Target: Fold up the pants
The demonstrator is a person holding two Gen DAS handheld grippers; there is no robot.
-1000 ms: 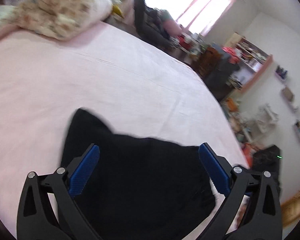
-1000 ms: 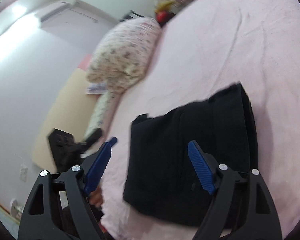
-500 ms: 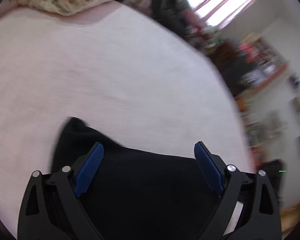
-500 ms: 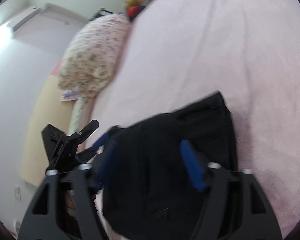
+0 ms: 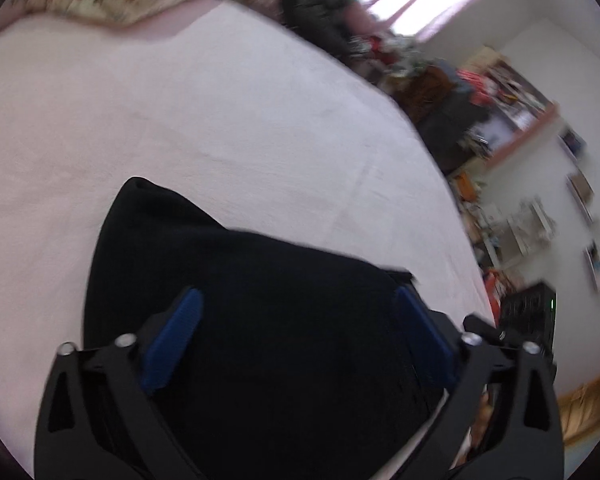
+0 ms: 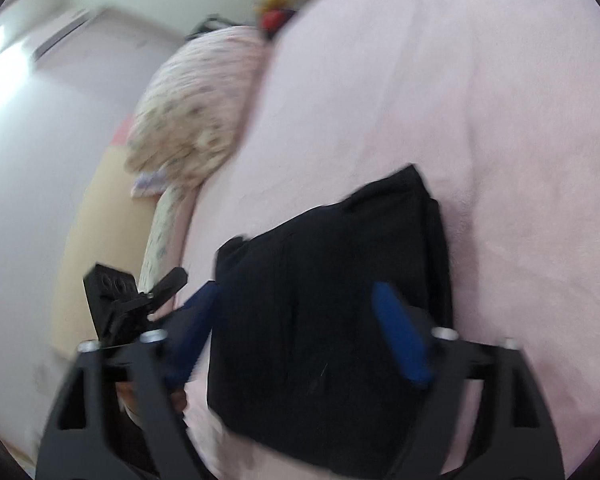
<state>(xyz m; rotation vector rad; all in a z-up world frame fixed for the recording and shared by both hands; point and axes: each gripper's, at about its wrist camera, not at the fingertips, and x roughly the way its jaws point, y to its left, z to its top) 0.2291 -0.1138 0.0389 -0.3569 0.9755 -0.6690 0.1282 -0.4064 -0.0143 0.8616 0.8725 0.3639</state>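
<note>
Left gripper (image 5: 296, 312) stood with jaws wide apart, having just opened further; black cloth lay beneath and between the blue pads (image 5: 172, 336), but nothing was pinched. Right gripper (image 6: 296, 312) was likewise parted and empty. It hung over the near part of the same cloth.

The black pants (image 5: 268, 300) lay as a compact, layered bundle on the pink bedspread (image 5: 204, 128), stacked edges visible along one side in the right wrist view. In that view the left gripper showed just beside the bundle, at the bed's edge. A floral pillow (image 6: 196, 108) sat well beyond it, near the wall.

Judgement: the fold looked near finished, possibly only a final tidy or press left.

Risks from here:
- An open pad dragging across the top layer could skew or unroll the stack, since nothing pinned it.
- Closing on only the upper layer would lift it off the rest.
- Bundle sat near the mattress edge; a sideways shove might slide it over.
</note>
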